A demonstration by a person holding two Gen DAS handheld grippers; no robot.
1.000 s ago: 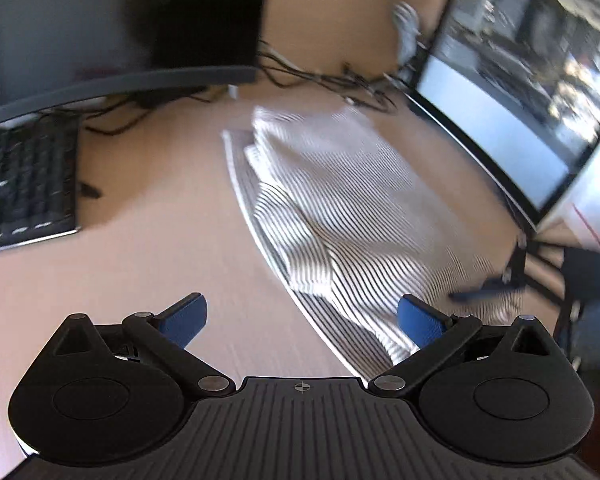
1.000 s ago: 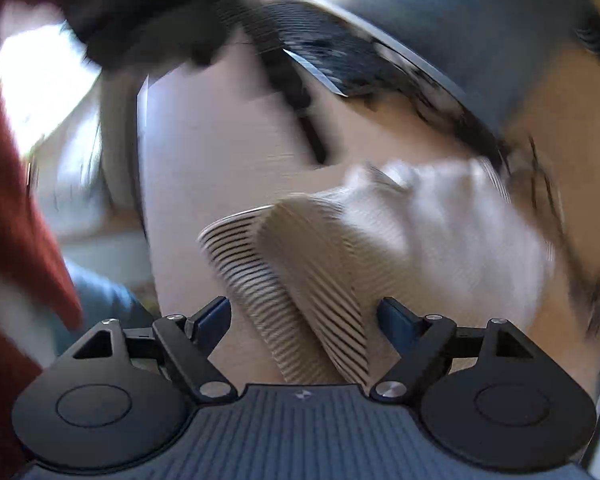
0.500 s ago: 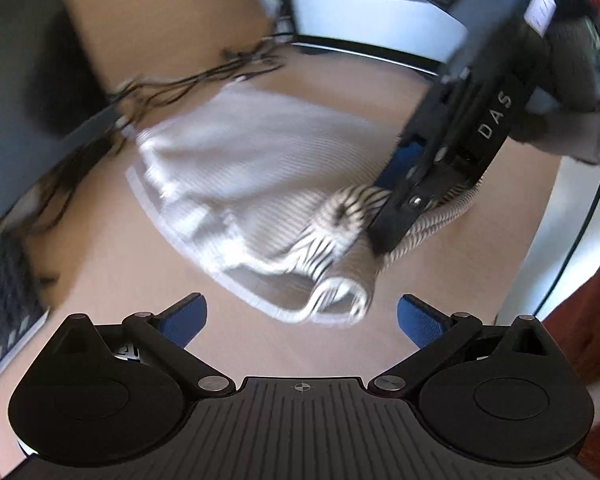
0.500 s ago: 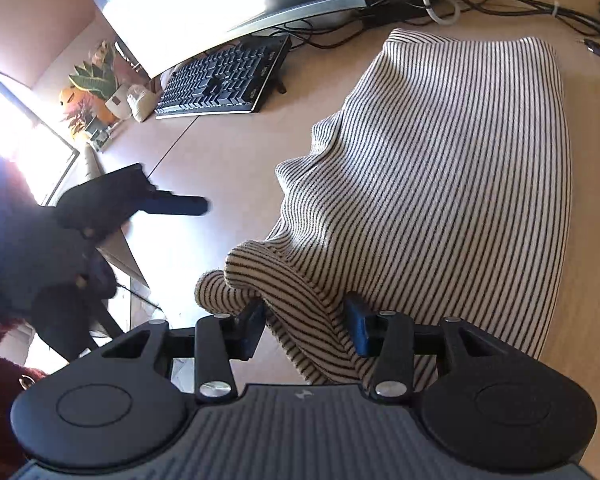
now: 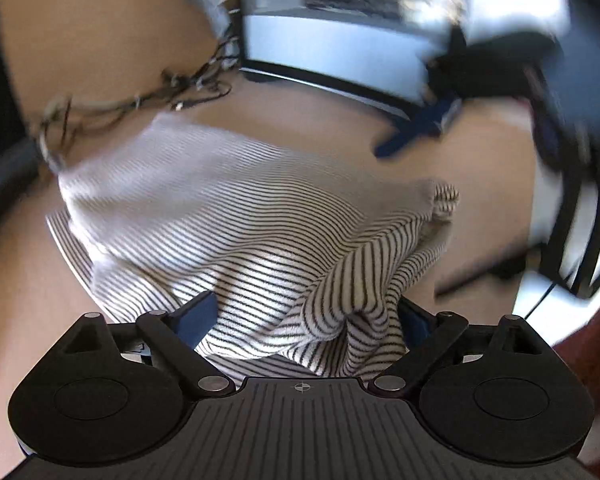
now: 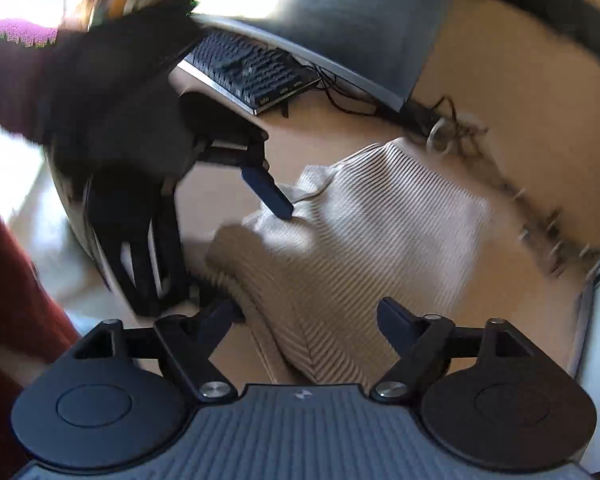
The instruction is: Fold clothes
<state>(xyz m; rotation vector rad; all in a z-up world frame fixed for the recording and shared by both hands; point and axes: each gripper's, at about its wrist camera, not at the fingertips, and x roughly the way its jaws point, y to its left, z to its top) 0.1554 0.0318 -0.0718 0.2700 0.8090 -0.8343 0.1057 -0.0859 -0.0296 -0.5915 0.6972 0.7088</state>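
Note:
A cream sweater with thin dark stripes (image 5: 228, 216) lies on the tan desk (image 5: 452, 168), its near edge bunched into a raised fold. My left gripper (image 5: 304, 316) is open, and that bunched fold sits between its blue fingers. My right gripper (image 6: 308, 316) is open too, with a rolled fold of the sweater (image 6: 340, 240) between its spread fingers. In the right wrist view, a blue finger (image 6: 270, 194) of the left gripper touches the sweater's far side. In the left wrist view the right gripper's fingers (image 5: 416, 132) appear blurred above the desk, off the cloth.
A black keyboard (image 6: 252, 72) and a curved monitor (image 6: 360, 20) stand beyond the sweater. A second monitor (image 5: 340, 48) stands to the right. Tangled cables (image 5: 160, 92) run along the sweater's far edge. A black-gloved hand (image 6: 112, 100) holds the left gripper. The desk edge (image 6: 76, 232) curves nearby.
My right gripper, shut on the sweater's fold half a second ago, has opened and let it go. My left gripper has moved in over the bunched near edge.

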